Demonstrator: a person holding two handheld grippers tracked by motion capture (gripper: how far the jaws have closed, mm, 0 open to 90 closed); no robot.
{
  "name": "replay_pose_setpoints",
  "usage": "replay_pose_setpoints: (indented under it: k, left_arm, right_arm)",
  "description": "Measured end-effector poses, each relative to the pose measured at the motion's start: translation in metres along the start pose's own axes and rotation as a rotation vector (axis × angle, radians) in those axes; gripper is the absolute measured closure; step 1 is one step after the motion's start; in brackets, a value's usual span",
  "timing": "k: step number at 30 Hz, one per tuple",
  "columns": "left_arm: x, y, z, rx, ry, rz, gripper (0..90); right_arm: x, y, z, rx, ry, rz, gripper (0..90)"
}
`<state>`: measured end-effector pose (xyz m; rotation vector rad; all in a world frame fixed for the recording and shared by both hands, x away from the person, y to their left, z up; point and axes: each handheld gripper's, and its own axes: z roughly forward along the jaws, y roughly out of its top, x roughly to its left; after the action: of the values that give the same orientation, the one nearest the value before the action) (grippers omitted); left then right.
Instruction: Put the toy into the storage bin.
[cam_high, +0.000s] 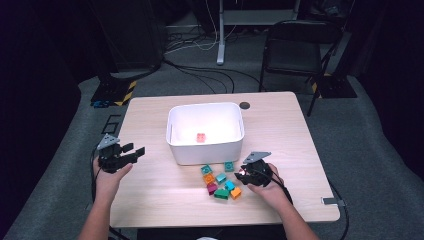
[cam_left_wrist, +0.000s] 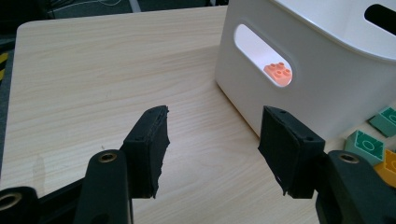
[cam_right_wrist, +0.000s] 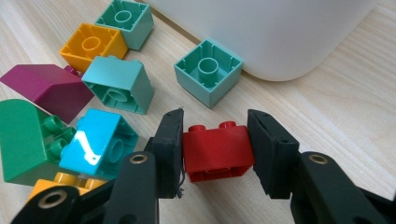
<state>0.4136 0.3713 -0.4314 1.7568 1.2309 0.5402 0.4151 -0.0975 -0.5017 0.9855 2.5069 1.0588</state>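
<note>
Loose bricks (cam_high: 220, 182) crowd the table (cam_high: 150, 165) before the bin (cam_high: 205, 150).

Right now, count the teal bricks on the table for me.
3 teal bricks: one alone by the white bin, one beside the orange brick, one next to the magenta brick. The pile could hide another.

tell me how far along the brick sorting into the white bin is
Done: one orange brick lies in the white bin. In hand: the right gripper is clamped on a red brick beside the bin. Left: about seven loose bricks on the table. The left gripper is open, empty.
</note>
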Motion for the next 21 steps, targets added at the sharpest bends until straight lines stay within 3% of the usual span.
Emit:
replay_pose_setpoints:
  k: [11,15,21]
  left_arm:
    - [0.0,0.0,-0.001,0.001,0.003,-0.001,41.8]
    - [0.001,-0.001,-0.001,0.005,0.003,-0.001,41.8]
    - [-0.001,-0.001,-0.002,0.005,0.003,0.001,41.8]
  right_arm:
    - [0.005,0.023,-0.025,-0.021,0.012,0.005,57.4]
    - [0.006,0.036,-0.038,-0.036,0.023,0.026,57.4]
    - [0.005,0.061,-0.061,-0.045,0.029,0.004,57.4]
